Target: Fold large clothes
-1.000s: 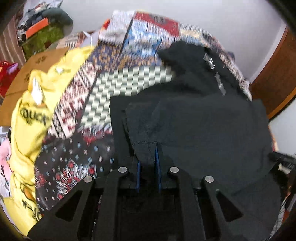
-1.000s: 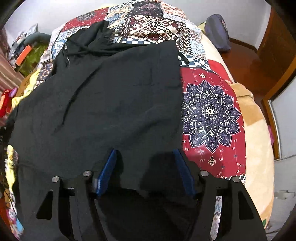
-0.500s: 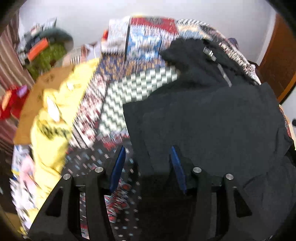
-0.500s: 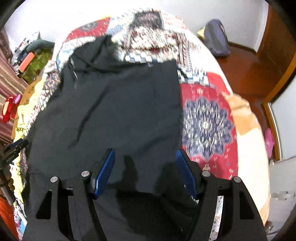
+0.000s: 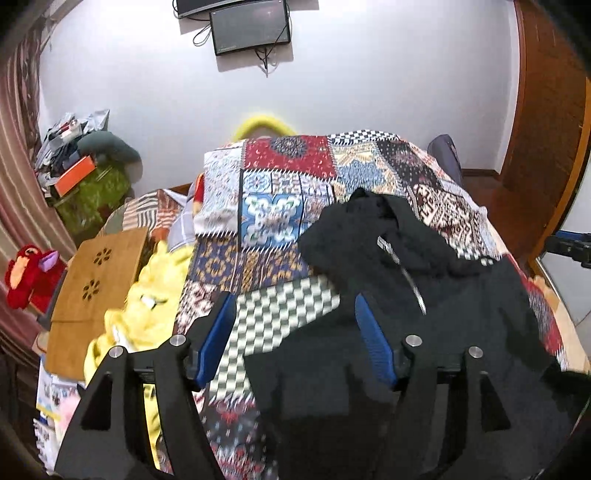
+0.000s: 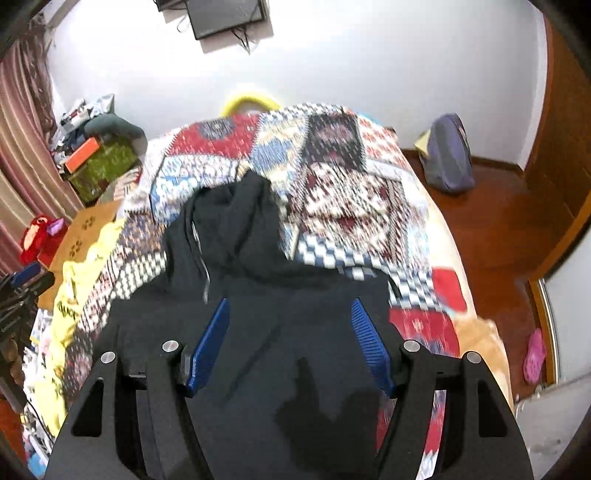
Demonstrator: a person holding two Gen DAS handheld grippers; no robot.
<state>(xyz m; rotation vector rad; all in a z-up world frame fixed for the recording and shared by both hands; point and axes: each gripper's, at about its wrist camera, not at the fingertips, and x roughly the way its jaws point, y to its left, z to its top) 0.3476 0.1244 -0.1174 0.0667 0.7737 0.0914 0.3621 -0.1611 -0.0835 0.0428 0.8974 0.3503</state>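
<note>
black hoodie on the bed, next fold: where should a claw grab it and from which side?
Probably the black hoodie at its right side edge, coming in from the bare quilt on that side. That edge lies straight and flat, with nothing in the way. The hood is bunched, so a poor hold. The right claw is open above the body; the left claw jaws are opening, empty.

Black hoodie lower hem is hidden behind the gripper bodies and cut off by the bottom edge. Patchwork bedspread pattern is smeared by blur. Wall screen is cropped at the top.
</note>
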